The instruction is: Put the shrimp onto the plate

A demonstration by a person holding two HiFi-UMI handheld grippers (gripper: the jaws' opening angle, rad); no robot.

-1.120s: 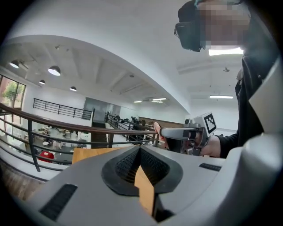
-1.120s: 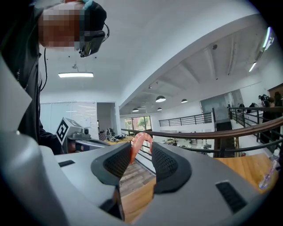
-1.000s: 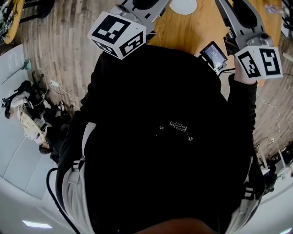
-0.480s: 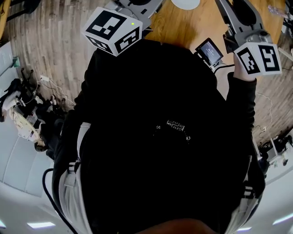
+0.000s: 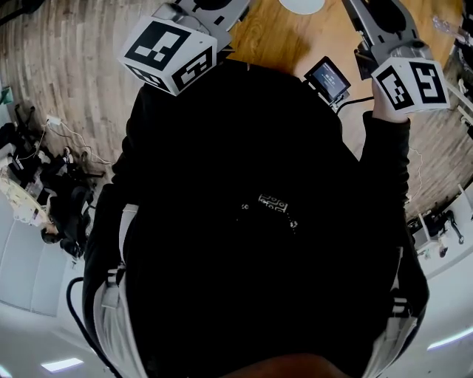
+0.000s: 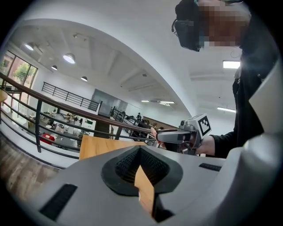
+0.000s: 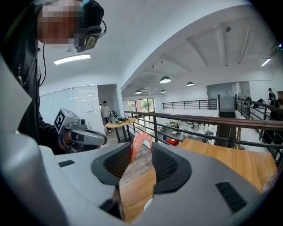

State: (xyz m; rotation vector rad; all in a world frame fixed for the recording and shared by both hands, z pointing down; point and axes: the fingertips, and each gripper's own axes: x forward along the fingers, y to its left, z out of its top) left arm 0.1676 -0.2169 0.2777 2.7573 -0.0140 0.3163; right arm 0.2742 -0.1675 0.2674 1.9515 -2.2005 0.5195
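Note:
In the right gripper view a pink curved shrimp (image 7: 140,136) arches between the black pads, high above the floor. My right gripper (image 7: 141,149) is shut on it. The left gripper (image 6: 139,151) has its pads meeting at the tips with nothing between them. The head view shows only the left marker cube (image 5: 168,55) and the right marker cube (image 5: 410,85); their jaws run off the top edge. A white plate (image 5: 299,4) lies on the wooden table (image 5: 295,44) at the top edge, between the two grippers. Each gripper view shows the other gripper held level nearby.
The person's black-clad body fills most of the head view. A small screen (image 5: 327,80) sits on the right gripper. Cables and gear lie on the floor at the left (image 5: 44,170). A dark railing (image 7: 199,121) and a wooden tabletop (image 7: 230,156) lie beyond the right jaws.
In the head view both marker cubes have drifted a little left and up, and the floor has shifted with them. The plate now sits closer to the top edge.

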